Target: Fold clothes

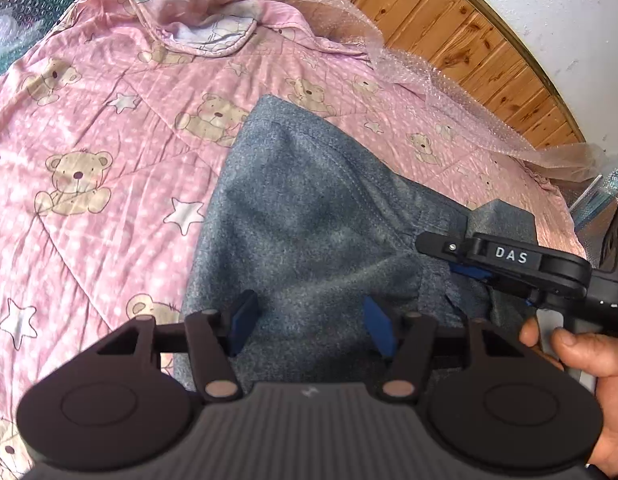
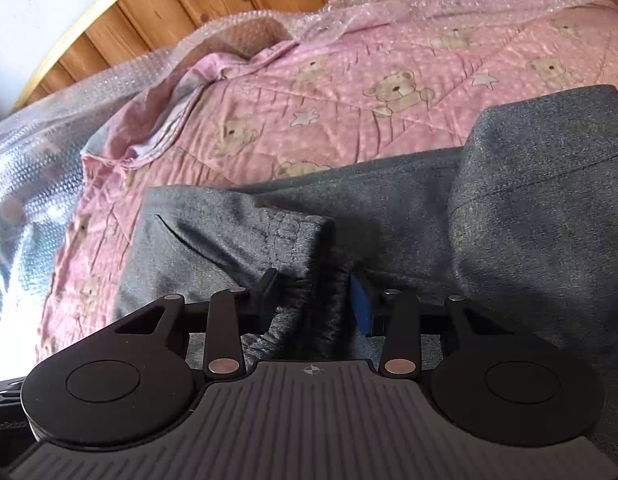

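A grey garment [image 1: 309,216] lies partly folded on a bed covered by a pink quilt [image 1: 89,128] printed with teddy bears and white stars. The left gripper [image 1: 309,320] hovers over the near part of the cloth, its jaws spread wide with the grey fabric showing between the blue pads [image 1: 243,316] but not pinched. In the right wrist view, the right gripper [image 2: 313,300] has its jaws clamped on a bunched fold of the garment [image 2: 389,208], the fabric gathered tight between them. The right hand [image 1: 589,368] grips that tool's handle. Bubble wrap [image 2: 109,92] lies along the quilt's far edge, against a wooden headboard [image 1: 449,20].
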`<state>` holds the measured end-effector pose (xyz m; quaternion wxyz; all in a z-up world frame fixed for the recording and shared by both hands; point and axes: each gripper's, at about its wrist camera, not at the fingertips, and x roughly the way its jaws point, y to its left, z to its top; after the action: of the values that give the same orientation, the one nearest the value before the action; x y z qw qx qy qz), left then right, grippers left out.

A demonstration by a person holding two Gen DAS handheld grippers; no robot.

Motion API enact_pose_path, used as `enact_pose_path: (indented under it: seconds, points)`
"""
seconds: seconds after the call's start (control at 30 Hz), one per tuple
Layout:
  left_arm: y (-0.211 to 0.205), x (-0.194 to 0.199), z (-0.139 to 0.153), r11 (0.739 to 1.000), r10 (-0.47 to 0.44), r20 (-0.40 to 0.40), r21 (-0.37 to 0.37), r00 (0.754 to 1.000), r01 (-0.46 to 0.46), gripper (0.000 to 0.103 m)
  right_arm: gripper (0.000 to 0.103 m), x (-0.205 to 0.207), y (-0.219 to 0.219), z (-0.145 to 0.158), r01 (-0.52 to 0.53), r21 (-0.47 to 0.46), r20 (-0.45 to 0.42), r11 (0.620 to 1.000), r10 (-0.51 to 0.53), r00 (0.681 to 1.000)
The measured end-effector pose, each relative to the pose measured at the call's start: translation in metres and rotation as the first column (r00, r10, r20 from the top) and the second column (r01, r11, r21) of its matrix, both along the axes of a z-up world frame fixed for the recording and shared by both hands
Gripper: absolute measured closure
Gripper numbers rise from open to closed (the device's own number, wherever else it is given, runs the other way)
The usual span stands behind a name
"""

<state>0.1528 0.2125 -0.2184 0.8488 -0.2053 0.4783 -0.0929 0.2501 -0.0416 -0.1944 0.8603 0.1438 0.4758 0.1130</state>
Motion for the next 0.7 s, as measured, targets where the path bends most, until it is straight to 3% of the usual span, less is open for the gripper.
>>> enact_pose_path:
  seconds: [0.03,0.07,0.1,0.2,0.23,0.3,0.33,0.4,0.43,0.57,0.63,0.7]
  points:
    - [0.001,-0.001,0.002,1.000,0.003,0.005,-0.010,1.000,-0.003,0.043,0.070,0.002,0.001,0.002,-0.002,-0.003,0.013,1.000,0.002,1.000]
    - [0.002,-0.002,0.003,1.000,0.006,0.011,-0.021,1.000,-0.005,0.043,0.083,0.004,0.003,0.004,-0.006,-0.007,0.028,1.000,0.006,1.000]
    - [0.002,-0.004,0.005,1.000,0.007,0.020,-0.028,1.000,-0.007,0.043,0.087,0.007,0.008,0.012,-0.032,-0.025,0.065,0.999,0.034,0.997]
    - [-0.006,-0.006,0.002,1.000,-0.014,0.005,-0.013,1.000,0.014,0.043,0.090,0.020,0.024,0.029,-0.109,-0.093,0.154,0.990,0.122,0.980]
    - [-0.011,-0.006,-0.002,0.999,-0.031,-0.005,0.014,0.999,0.031,0.043,0.090,0.028,0.025,0.027,-0.121,-0.114,0.148,0.986,0.138,0.979]
    - [-0.019,-0.009,-0.006,0.995,-0.066,0.000,0.070,0.998,0.065,0.043,0.088,0.044,0.023,0.011,-0.151,-0.122,0.079,0.981,0.161,0.984]
    - [-0.021,-0.009,-0.004,0.995,-0.067,0.000,0.079,0.998,0.067,0.043,0.081,0.047,0.018,0.008,-0.156,-0.107,0.064,0.982,0.163,0.985]
    - [-0.021,-0.011,0.006,0.997,-0.055,0.011,0.060,0.998,0.054,0.044,0.073,0.030,-0.001,0.023,-0.127,-0.068,0.114,0.990,0.134,0.984]
    - [-0.022,-0.010,0.013,0.998,-0.050,0.033,0.029,0.998,0.049,0.044,0.061,0.021,-0.011,0.031,-0.113,-0.048,0.138,0.992,0.119,0.983]
    - [-0.032,-0.004,0.035,0.995,-0.048,0.111,-0.076,0.993,0.057,0.039,0.061,-0.028,-0.048,0.049,-0.104,0.009,0.191,0.994,0.101,0.976]
    - [-0.056,0.009,0.027,0.992,-0.104,0.082,-0.059,0.991,0.109,0.038,0.061,-0.050,-0.059,0.041,-0.126,0.011,0.165,0.992,0.122,0.979]
    - [-0.077,0.021,0.003,0.989,-0.150,-0.022,-0.007,0.988,0.150,0.037,0.062,-0.060,-0.058,0.008,-0.162,-0.050,0.074,0.986,0.165,0.983]
